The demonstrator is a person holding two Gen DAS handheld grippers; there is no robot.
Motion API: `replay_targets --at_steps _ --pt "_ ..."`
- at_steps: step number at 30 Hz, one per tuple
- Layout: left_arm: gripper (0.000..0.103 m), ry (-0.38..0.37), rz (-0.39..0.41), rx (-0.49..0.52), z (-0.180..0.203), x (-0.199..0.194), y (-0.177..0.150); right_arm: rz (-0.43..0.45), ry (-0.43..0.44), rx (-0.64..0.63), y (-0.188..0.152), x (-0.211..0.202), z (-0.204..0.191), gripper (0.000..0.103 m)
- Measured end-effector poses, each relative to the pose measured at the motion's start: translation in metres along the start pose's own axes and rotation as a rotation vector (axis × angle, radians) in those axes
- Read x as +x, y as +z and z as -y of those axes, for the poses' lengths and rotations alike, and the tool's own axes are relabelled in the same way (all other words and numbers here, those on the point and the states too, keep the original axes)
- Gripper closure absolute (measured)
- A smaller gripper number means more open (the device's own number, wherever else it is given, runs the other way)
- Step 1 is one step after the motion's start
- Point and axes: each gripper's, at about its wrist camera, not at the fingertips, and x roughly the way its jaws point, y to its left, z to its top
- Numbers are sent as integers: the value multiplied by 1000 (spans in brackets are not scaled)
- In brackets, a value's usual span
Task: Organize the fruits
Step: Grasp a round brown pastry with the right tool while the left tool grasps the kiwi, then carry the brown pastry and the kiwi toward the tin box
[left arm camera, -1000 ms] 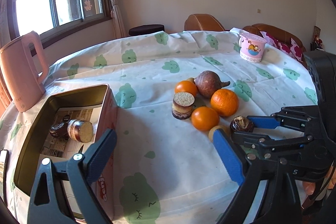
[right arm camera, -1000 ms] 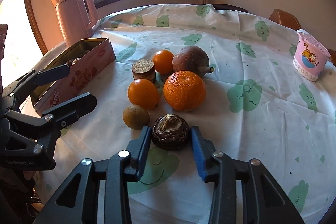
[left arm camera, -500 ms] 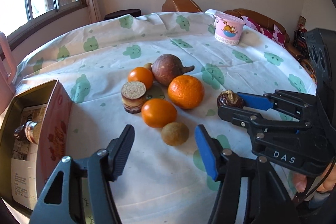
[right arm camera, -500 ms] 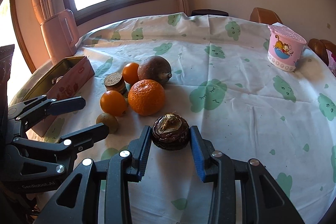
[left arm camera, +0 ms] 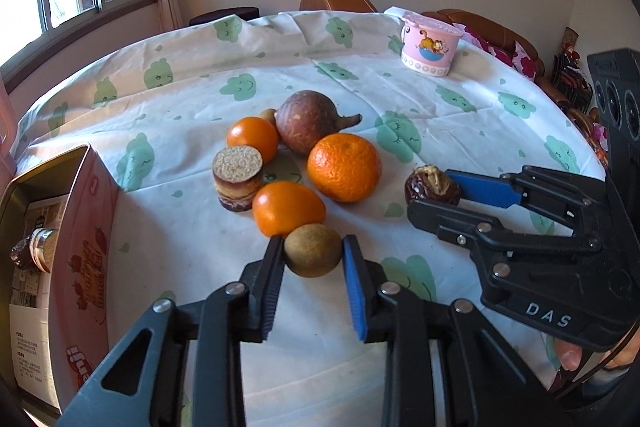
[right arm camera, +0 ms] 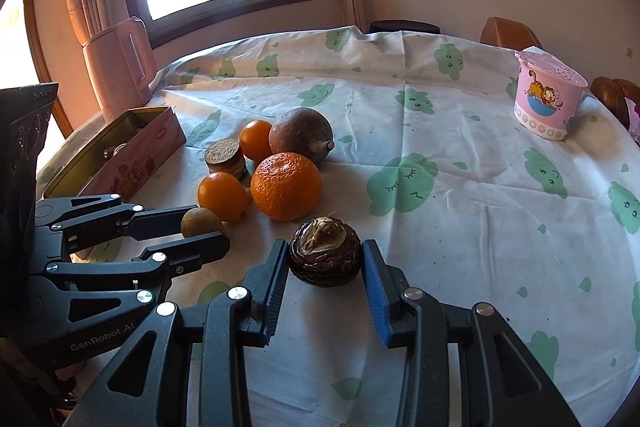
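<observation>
The tablecloth [left arm camera: 400,95] looks like matt, creased cloth. The tin box [right arm camera: 120,143] shines metallic inside. The big orange [left arm camera: 344,167] is pebbly.

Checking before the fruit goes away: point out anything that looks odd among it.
The round layered piece with a crumbly top among the oranges looks like a snack rather than fruit; a similar piece lies on its side in the tin. Nothing looks spilled or damaged.
</observation>
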Motion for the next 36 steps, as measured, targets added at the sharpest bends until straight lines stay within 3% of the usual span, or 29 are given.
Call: replay_targets --at_steps 18,36 --pt "72 40 120 -51 -10 -22 -1 116 -6 -85 -3 -20 -15 64" --pt "72 92 193 -69 -11 -35 -3 172 -22 -106 -5 -29 -20 64"
